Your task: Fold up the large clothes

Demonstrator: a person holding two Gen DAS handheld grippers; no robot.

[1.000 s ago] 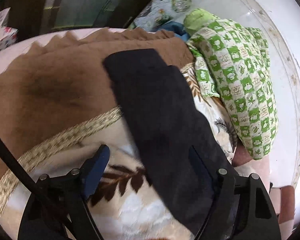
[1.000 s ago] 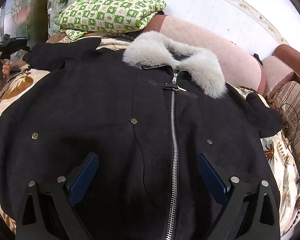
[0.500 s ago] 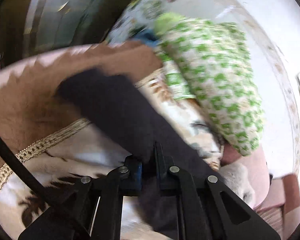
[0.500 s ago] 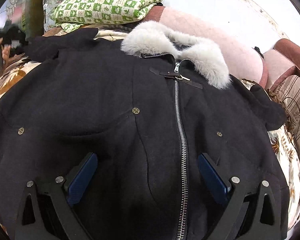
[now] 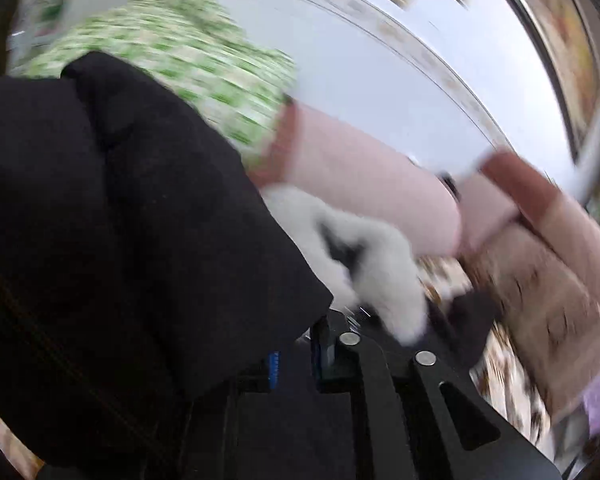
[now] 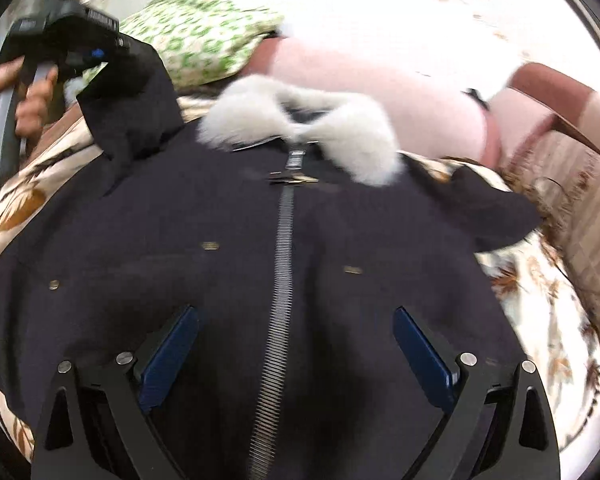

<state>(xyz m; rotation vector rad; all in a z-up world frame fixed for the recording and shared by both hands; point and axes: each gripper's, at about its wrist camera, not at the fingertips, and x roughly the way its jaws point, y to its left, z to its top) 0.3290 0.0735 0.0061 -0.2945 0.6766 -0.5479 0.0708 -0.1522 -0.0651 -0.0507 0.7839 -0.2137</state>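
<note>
Black coat (image 6: 228,280), one, spread front-up on floral blanket (image 6: 540,304), zipped, pale fur collar (image 6: 300,136) at far end. Left sleeve (image 6: 128,104) raised off blanket, pinched in left gripper (image 5: 296,360), fingers narrow on cloth. Right gripper (image 6: 296,352) above near part of coat, fingers wide, holding nothing.

Risks, as judged:
- Slip of heavy sleeve from narrow pinch, caused by fabric weight during swing across chest.
- Skewed fold, caused by unpinned body dragging with sleeve.
- Collar rucked under sleeve.

Count: two grippers, two sleeves (right one flat at far right), one green checked quilt (image 6: 204,40), one pink bolster (image 6: 380,92).
</note>
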